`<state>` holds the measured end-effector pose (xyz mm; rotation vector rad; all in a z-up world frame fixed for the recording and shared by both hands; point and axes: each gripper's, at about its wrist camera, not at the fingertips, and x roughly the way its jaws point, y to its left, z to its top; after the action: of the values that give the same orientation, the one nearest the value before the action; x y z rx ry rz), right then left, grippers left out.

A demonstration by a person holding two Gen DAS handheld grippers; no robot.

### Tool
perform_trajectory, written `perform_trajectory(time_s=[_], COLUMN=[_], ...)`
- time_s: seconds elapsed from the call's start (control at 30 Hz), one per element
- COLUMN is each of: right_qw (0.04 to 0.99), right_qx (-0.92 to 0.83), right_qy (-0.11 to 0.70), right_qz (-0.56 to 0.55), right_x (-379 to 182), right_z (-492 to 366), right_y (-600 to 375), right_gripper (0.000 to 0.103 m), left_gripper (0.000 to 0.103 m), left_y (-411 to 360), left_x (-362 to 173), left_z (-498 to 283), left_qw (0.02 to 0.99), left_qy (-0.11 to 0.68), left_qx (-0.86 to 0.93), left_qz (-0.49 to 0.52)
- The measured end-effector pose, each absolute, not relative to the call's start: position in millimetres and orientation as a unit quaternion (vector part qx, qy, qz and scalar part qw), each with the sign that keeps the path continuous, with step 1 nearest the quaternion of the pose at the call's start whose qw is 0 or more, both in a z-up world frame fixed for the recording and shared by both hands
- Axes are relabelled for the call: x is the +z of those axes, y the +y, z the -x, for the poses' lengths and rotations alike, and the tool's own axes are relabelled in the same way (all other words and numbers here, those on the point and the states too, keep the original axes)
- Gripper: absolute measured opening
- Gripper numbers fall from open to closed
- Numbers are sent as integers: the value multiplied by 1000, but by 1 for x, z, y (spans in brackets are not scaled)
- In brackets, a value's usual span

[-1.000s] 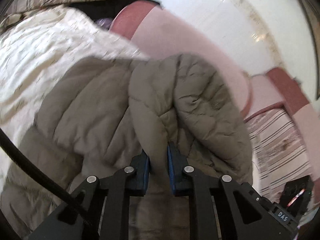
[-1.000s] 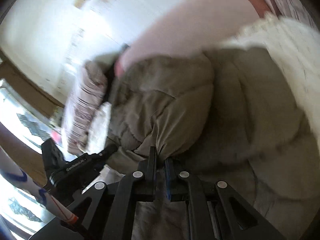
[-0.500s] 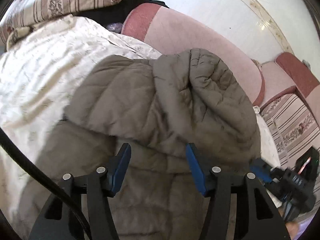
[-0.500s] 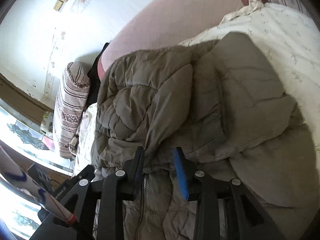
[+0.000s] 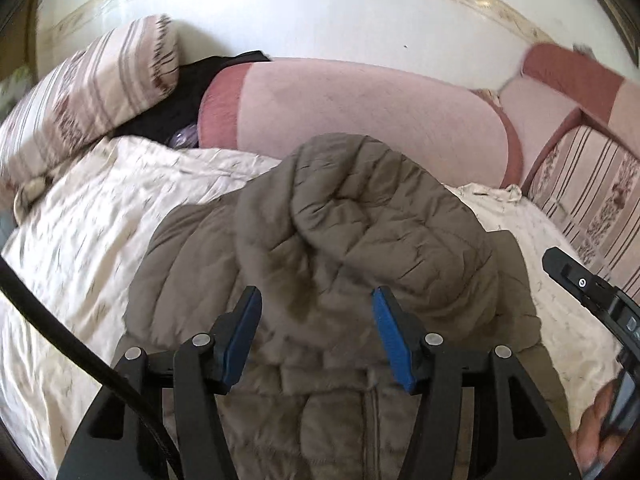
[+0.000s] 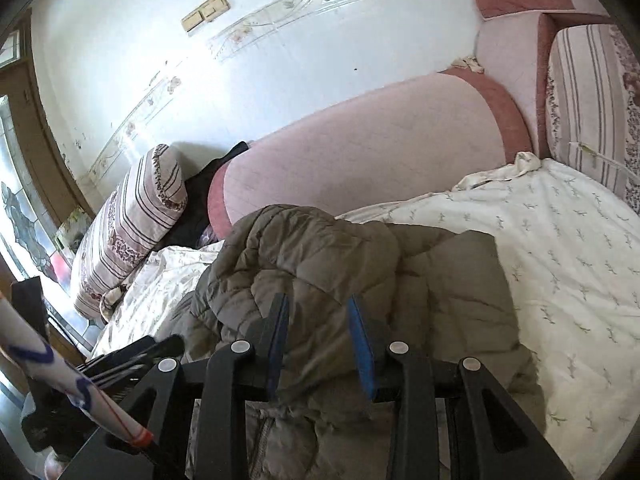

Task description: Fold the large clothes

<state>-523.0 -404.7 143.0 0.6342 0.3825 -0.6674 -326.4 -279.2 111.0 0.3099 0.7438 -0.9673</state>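
Left wrist view: left gripper [image 5: 316, 300], jaws spread wide, holding nothing, over the quilted jacket [image 5: 340, 240]. Right gripper [image 6: 318, 304], jaws likewise parted and empty. Jacket bunched on the bedsheet [image 6: 560, 264]; striped pillow [image 5: 80, 96] at 10 o'clock.

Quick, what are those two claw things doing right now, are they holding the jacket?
Left gripper: open, holding nothing, above the grey puffer jacket.
Right gripper: open, holding nothing, above the same jacket.

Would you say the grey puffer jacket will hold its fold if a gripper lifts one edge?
Probably not: the jacket looks puffy and floppy, its folded top already bulging. It likely sags from any pinch. The sheet beneath may let it slide.
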Motion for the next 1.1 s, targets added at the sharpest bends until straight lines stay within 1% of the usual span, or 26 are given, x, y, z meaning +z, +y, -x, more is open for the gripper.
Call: perform_trajectory(time_s=[0.23,0.3,0.47,0.6,0.7,0.83,0.97,1.1], right_qw=[865,860,834,829,829,834,843,851], right_qx=[-338,-332,-320,-310,-303,-281,-280,-271], right_qy=[217,232,297,310,302,261,253,265], right_qz=[-299,-311,-337,-349,-360,-396,-383,-363], right_x=[117,103,64,51,54,69,82,86], right_z=[492,485,467,463,468,487,488,478], right_y=[-422,-430,-445,-452,-454,-455,-447,-433], right_gripper=[34,34,34,34,34,34,34,34], left_gripper=[57,57,57,58,58,57,57,57], left_y=[-315,-320,-327,-334,-332,-312,-287,-283], left_x=[81,67,39,26,30,53,64,60], left_z=[310,304,300,302,305,317,326,330], left_qw=[810,810,804,802,802,804,804,805], left_qy=[366,372,384,391,391,380,375,374], left_qx=[-429,-422,-412,-398,-396,-417,-432,-430], left_qz=[-161,-169,-192,-212,-218,-189,-163,-165])
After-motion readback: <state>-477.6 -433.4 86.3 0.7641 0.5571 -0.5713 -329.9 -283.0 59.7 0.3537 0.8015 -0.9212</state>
